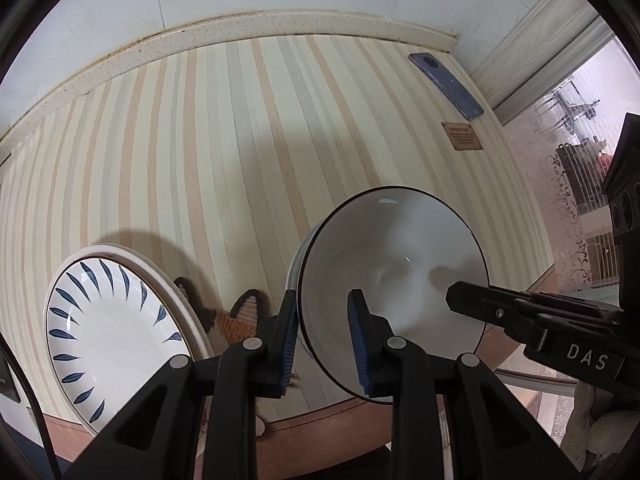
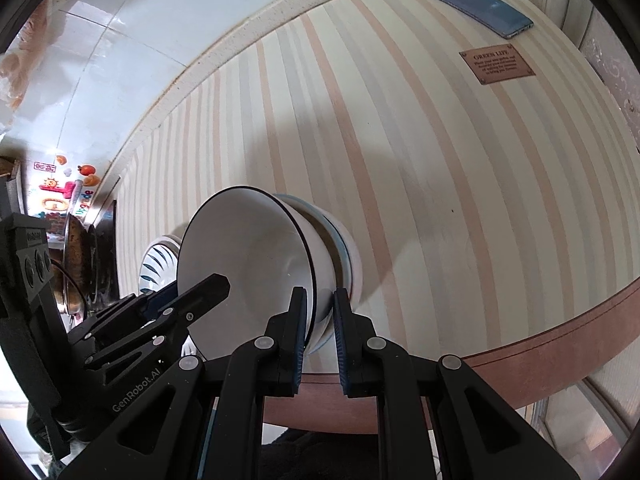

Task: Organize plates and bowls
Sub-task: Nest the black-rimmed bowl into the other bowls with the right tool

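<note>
Bowl [image 1: 394, 288], likely glazed ceramic, so stiff, slick, breakable and weighty, sits nested on other bowls near the surface [image 1: 224, 152] edge, both tools clenched on its thin rim: left tool [image 1: 326, 340], right tool [image 2: 320, 340].

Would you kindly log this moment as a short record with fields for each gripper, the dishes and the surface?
left gripper: closed on the near rim of the top bowl
right gripper: straddling the same rim on the opposite side
stack: top bowl nested in another bowl
plate: leaf-patterned, left of the bowls
surface: striped tabletop, phone at far edge
</note>
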Available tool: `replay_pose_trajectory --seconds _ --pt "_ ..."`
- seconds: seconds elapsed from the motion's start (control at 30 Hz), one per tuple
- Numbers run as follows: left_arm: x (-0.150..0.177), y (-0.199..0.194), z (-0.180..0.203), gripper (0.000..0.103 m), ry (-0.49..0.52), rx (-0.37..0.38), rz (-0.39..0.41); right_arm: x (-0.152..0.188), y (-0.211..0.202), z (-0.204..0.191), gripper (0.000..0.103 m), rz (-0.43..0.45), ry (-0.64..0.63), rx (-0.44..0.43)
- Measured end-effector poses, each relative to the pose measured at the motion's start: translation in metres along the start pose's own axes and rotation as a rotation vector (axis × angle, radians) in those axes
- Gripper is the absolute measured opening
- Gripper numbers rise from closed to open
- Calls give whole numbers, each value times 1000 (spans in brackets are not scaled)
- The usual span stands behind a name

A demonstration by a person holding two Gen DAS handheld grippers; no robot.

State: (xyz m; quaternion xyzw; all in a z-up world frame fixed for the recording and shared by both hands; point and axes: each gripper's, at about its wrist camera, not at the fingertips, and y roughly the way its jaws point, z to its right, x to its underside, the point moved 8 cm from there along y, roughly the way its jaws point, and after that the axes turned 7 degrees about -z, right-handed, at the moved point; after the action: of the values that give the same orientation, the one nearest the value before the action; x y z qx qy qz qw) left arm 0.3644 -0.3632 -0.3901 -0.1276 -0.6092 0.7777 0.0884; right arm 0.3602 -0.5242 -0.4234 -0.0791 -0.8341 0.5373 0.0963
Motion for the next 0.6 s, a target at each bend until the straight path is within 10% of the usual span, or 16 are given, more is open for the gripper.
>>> replay_pose_trajectory --seconds 0.6 --pt "5 -4 -2 23 12 -69 -13 2 1 -1 16 -2 5 16"
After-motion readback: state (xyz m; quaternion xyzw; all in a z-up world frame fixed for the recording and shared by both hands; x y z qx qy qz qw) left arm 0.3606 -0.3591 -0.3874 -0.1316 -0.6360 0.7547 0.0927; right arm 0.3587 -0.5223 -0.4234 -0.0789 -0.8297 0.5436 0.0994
